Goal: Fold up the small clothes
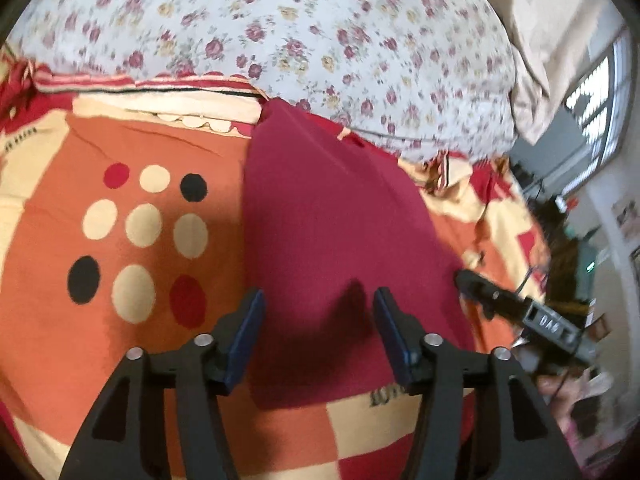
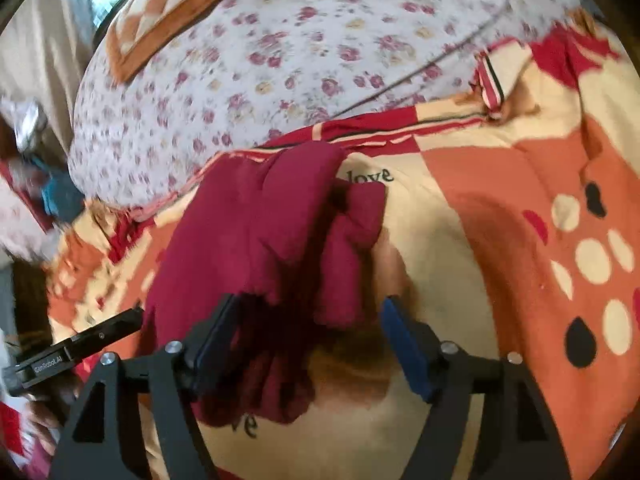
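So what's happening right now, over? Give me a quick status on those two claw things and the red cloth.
Left gripper open, right gripper open. Red cloth lying loose on patterned blanket. Nothing in the way.

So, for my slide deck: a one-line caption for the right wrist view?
Open right hand-held gripper above a bunched maroon garment on a patterned bedspread.

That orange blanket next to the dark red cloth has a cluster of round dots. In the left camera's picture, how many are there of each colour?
Round dots printed on the orange patchwork blanket, left wrist view:
Cream dots: 5
Red dots: 2
Black dots: 2
Total: 9
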A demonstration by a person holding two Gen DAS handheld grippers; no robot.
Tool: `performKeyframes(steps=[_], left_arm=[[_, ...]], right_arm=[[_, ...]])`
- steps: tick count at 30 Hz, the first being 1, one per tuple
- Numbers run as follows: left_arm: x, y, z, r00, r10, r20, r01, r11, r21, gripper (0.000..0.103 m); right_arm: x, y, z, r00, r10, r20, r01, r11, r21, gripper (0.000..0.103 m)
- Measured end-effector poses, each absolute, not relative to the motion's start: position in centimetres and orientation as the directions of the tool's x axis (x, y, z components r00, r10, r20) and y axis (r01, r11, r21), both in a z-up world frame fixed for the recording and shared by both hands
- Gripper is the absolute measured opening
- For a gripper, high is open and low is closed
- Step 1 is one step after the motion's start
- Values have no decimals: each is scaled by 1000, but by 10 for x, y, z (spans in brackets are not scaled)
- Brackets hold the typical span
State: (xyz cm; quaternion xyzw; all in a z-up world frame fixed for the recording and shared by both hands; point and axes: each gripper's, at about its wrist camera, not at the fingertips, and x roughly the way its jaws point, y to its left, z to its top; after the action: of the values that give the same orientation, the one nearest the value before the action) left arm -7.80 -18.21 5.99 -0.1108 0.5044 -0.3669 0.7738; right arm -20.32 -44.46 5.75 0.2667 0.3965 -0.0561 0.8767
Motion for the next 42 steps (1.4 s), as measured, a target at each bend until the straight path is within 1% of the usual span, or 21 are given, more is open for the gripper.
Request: performKeyframes(steps=[1,4,6,9,11,14,17,22,24,25,26,27,28,29,30,31,33,37,42], left_arm=[[-73,-184,59,211,-690,-692,449,698,-558,38],[-61,-190,54,191,-707,-681,433,684,-588,39],[-53,-194,51,186,-722,-666,420,671,-611,50],[-38,-197,42,177,-735,-655,389,663,-640,54],[-31,-199,37,173,-725,-666,380,673,-634,54],[-21,-206,24,139,-713,-687,365,682,-634,54],[-18,-214,13,103,-717,-690,365,672,-644,58],[-18,-222,12,107,-705,-701,380,680,-627,59],[-18,-224,13,108,-697,-709,388,686,-616,59],[-19,-225,14,112,-689,-716,400,691,-603,57],[-21,-226,16,119,-685,-719,412,693,-592,53],[-23,-227,18,128,-681,-721,423,695,-582,51],[-25,-226,21,138,-679,-721,431,696,-574,46],[-28,-225,24,147,-678,-720,439,697,-567,42],[-30,-223,28,153,-678,-719,446,696,-562,38],[-32,-220,33,157,-682,-714,455,692,-561,36],[-40,-213,44,161,-690,-706,468,683,-560,33],[-60,-186,70,197,-681,-705,480,694,-537,32],[-91,-134,83,239,-642,-728,436,741,-511,32]], right_arm=[[-201,-448,55,686,136,-715,303,840,450,83],[-186,-453,46,681,173,-711,282,834,473,85],[-175,-456,38,669,195,-717,271,835,480,86],[-159,-458,28,662,241,-709,253,819,515,87],[-149,-457,22,655,273,-705,229,817,529,90],[-138,-455,16,652,279,-705,222,819,529,95],[-129,-457,13,656,284,-699,223,813,539,96],[-125,-456,12,660,280,-697,223,813,538,96],[-124,-456,11,665,274,-695,215,821,529,91],[-124,-455,12,667,266,-696,212,827,520,82],[-125,-454,14,670,251,-699,212,838,503,69],[-125,-452,18,676,240,-697,205,847,490,63],[-126,-450,21,681,232,-695,198,855,479,56],[-127,-447,26,681,219,-699,194,866,461,51],[-128,-444,31,680,205,-703,192,877,441,48],[-128,-441,36,682,196,-705,187,885,427,46],[-133,-437,46,688,204,-696,175,885,432,44],[-142,-413,69,691,255,-676,107,889,444,42],[-157,-364,76,655,321,-684,34,891,452,42]])
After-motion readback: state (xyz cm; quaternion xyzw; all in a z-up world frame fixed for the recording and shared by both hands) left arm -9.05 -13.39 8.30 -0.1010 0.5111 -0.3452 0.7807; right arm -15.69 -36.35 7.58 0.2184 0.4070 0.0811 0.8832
